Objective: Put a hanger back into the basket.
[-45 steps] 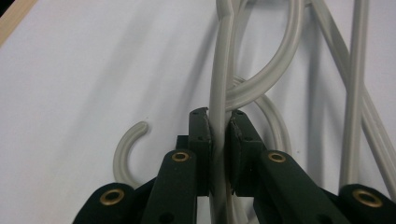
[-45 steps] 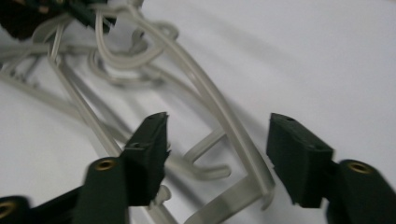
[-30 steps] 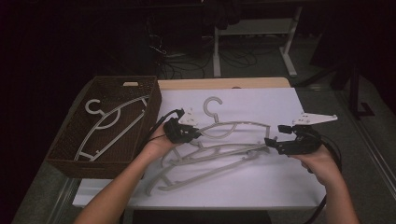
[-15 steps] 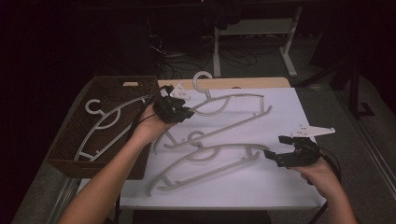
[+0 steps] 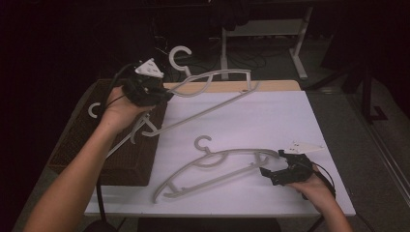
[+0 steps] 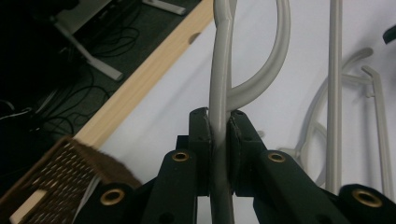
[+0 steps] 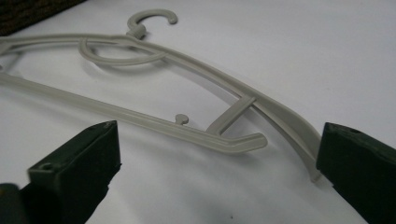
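Observation:
My left gripper [image 5: 163, 94] is shut on one arm of a grey plastic hanger [image 5: 216, 76] and holds it in the air over the table's far left, its hook [image 5: 179, 54] pointing up. In the left gripper view the jaws clamp the hanger's bar [image 6: 220, 88]. A second grey hanger [image 5: 217, 165] lies flat on the white sheet [image 5: 270, 121]. My right gripper [image 5: 272, 164] stands open at that hanger's right end. In the right gripper view the hanger's end [image 7: 243, 140] lies between the wide-open jaws without touching them.
A brown wicker basket [image 5: 128, 162] sits at the table's left edge with another pale hanger [image 5: 94, 109] in it. A wooden table edge [image 5: 270, 85] runs along the back. Beyond it are dark floor, cables and desk legs [image 5: 295, 53].
The left gripper has lifted its hanger off the sheet and carried it up and to the far left, near the basket. The right gripper has drifted slightly nearer and leftward and stays open.

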`<action>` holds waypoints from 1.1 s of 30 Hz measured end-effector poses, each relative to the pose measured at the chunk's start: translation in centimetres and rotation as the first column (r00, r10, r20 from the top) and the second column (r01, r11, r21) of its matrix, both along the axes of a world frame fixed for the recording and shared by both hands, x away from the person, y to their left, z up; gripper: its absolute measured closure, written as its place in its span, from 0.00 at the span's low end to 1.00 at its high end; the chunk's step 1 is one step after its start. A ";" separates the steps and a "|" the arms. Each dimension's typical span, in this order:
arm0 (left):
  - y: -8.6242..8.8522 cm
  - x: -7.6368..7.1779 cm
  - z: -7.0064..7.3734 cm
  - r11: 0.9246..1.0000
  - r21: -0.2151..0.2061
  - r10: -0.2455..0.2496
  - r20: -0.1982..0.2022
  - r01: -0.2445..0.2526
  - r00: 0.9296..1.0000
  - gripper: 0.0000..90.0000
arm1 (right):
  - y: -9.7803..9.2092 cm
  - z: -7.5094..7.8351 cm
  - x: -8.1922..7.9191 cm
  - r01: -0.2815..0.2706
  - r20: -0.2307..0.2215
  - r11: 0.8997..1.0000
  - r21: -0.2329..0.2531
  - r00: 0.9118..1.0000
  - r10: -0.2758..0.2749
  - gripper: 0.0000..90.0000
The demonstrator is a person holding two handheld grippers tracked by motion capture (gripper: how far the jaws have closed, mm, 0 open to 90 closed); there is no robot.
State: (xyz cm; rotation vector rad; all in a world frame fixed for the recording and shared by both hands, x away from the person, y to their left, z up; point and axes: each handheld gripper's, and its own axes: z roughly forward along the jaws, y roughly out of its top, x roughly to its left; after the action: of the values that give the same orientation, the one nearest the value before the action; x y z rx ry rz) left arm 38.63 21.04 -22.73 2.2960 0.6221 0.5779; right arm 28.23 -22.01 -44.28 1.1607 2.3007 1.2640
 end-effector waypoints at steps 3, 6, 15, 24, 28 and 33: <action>1.8 0.0 0.7 1.000 -0.002 0.028 0.007 -0.028 1.000 0.91 | 0.5 -0.4 0.1 -0.003 -0.006 1.000 -0.015 1.000 0.002 0.00; 3.6 0.0 1.2 0.998 0.005 0.058 0.019 -0.058 0.998 0.91 | 0.7 -0.7 0.1 -0.009 -0.003 1.000 -0.027 1.000 0.009 0.00; 9.8 0.0 0.4 0.983 0.017 0.182 0.035 -0.182 0.983 0.91 | 0.6 -1.0 0.3 -0.009 -0.011 0.999 -0.041 1.000 0.009 0.00; 15.6 0.3 -1.6 0.946 0.054 0.315 0.057 -0.318 0.947 0.91 | 0.5 -1.1 0.5 -0.004 -0.010 0.999 -0.047 1.000 0.003 0.00; 18.0 0.4 -2.6 0.927 0.065 0.366 0.046 -0.368 0.930 0.91 | 0.4 -1.1 0.5 -0.001 -0.006 0.999 -0.050 1.000 0.000 0.00; 20.1 0.6 -4.3 0.907 0.094 0.410 0.041 -0.412 0.911 0.91 | 0.3 -1.0 0.5 0.005 -0.007 0.999 -0.047 1.000 -0.005 0.00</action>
State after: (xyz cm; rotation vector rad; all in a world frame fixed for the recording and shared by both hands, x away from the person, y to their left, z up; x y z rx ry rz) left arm 39.22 41.11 -27.00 2.2561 1.1045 0.8445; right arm 28.69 -21.75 -45.30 1.1562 2.3179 1.1990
